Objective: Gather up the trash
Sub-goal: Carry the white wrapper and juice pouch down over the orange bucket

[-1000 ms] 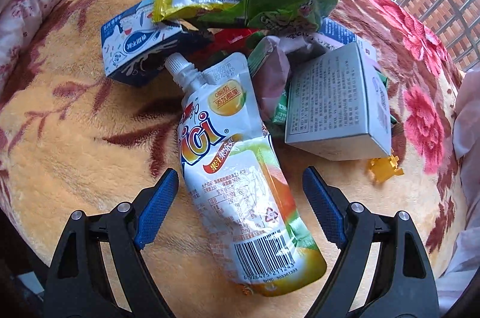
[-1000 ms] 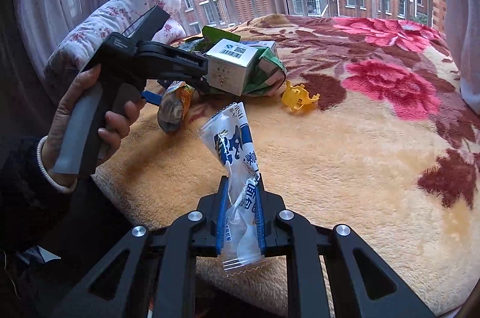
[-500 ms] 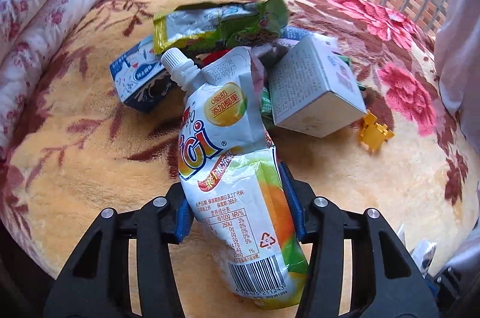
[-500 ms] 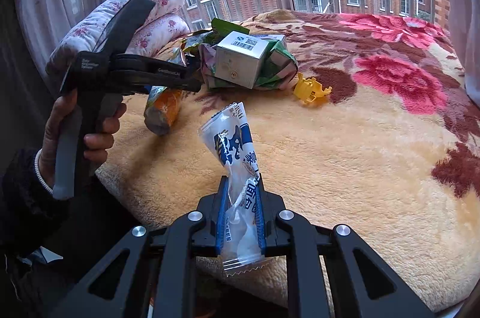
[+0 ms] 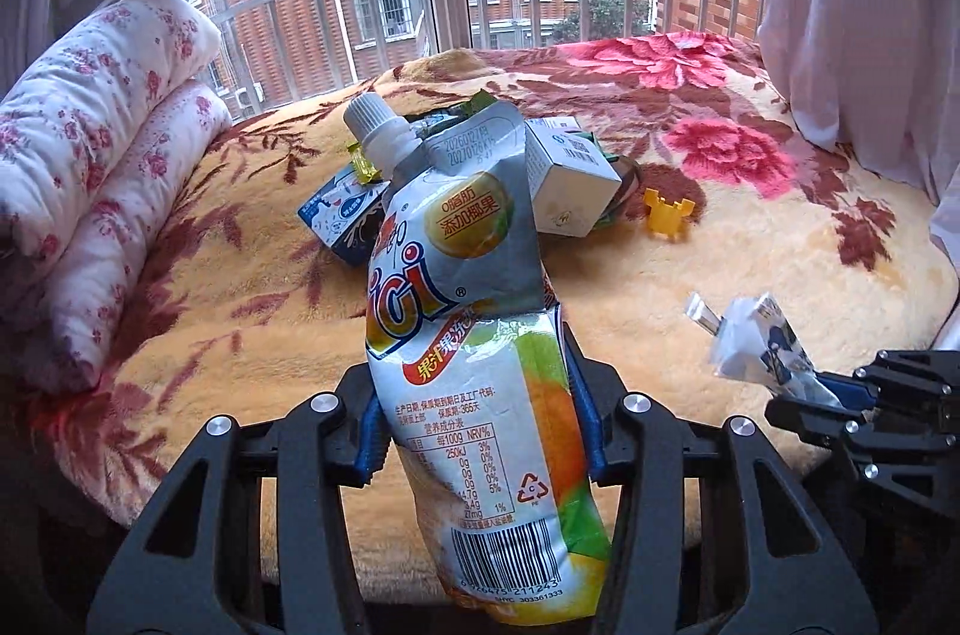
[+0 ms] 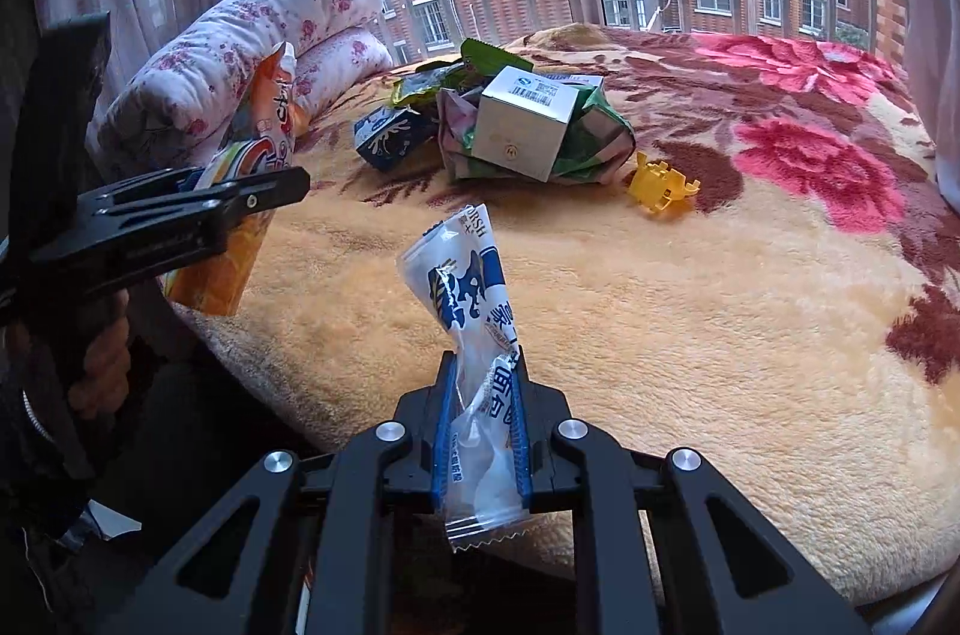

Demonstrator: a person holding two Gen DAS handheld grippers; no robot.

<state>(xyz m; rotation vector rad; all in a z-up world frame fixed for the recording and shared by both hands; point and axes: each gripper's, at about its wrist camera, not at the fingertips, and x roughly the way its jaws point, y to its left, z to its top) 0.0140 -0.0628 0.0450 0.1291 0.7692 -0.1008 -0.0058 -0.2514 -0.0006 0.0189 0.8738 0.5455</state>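
Note:
My left gripper (image 5: pixel 477 413) is shut on an orange-and-white spouted juice pouch (image 5: pixel 474 245), pinched at its middle and held upright above the blanket, cap on top. In the right wrist view the same pouch (image 6: pixel 264 119) hangs in the left gripper (image 6: pixel 240 191) at the bed's near left edge. My right gripper (image 6: pixel 481 395) is shut on a crumpled blue-and-white plastic wrapper (image 6: pixel 462 275) that sticks up from its pads. Farther back lies the trash pile: a white box (image 6: pixel 522 125), a blue carton (image 6: pixel 387 137) and green wrappers (image 6: pixel 594 137).
A yellow plastic piece (image 6: pixel 660 185) lies right of the pile on the flowered plush blanket (image 6: pixel 720 335). A rolled floral quilt (image 6: pixel 240 53) lines the left side under the barred window. A pale curtain (image 5: pixel 852 5) hangs at the right. A hand (image 6: pixel 102 359) grips the left tool's handle.
The left jaws closed on the juice pouch, then lifted it off the blanket and drew it back from the pile, tilting it upright. The right gripper kept its wrapper and drifted slightly.

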